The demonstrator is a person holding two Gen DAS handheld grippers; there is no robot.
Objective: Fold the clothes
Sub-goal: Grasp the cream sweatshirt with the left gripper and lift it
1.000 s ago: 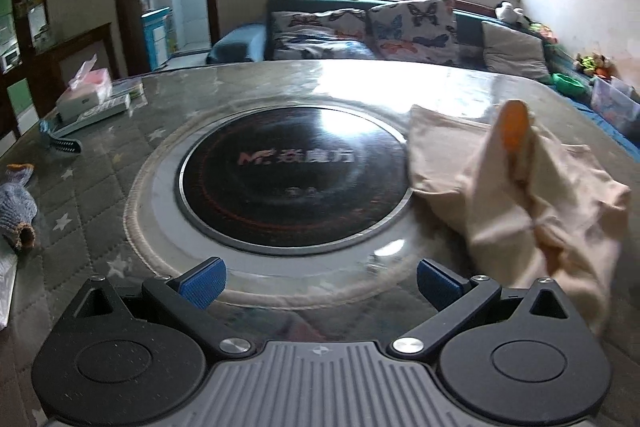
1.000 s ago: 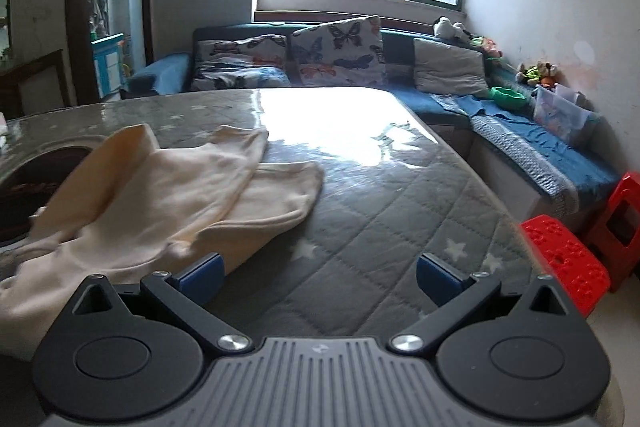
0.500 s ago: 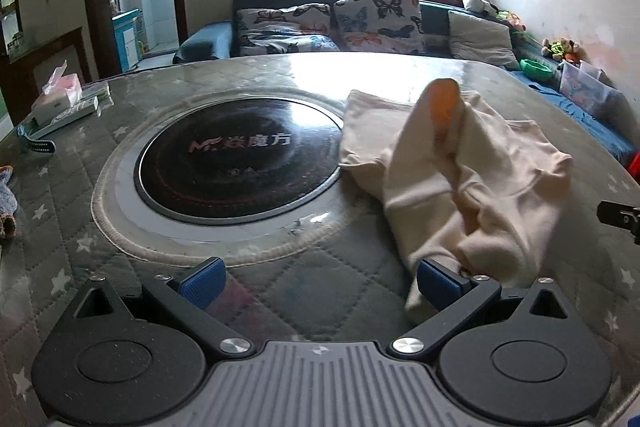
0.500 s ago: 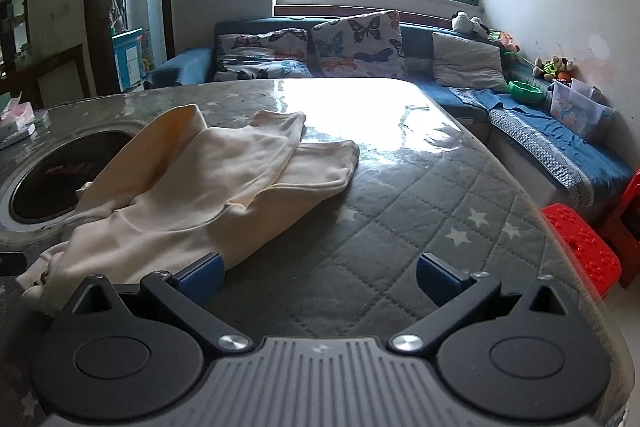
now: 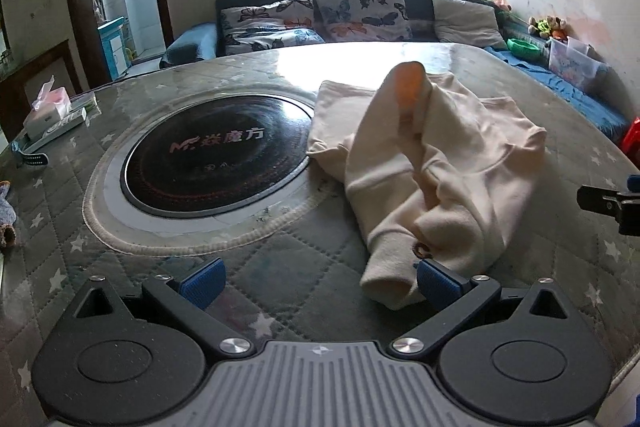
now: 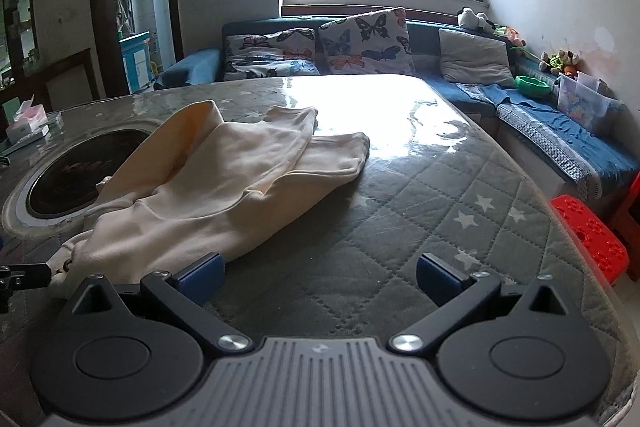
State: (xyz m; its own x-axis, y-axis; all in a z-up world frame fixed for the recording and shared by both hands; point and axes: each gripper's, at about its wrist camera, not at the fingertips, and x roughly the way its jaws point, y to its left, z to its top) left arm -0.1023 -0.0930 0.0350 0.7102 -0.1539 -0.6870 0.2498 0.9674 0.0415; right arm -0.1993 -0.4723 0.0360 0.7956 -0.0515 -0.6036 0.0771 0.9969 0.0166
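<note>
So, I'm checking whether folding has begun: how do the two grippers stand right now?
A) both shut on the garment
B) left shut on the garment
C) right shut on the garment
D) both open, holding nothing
D: the left gripper and right gripper both gape beside the cream garment, gripping nothing.

Cream garment with an orange lining, on a grey quilted table cover with white stars; black round hob; butterfly-print cushions.

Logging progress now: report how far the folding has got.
Done: nothing; the cream fleece garment lies crumpled on the grey quilted table. In hand: nothing; left hand-held gripper and right hand-held gripper are open beside it. Left: every fold.
</note>
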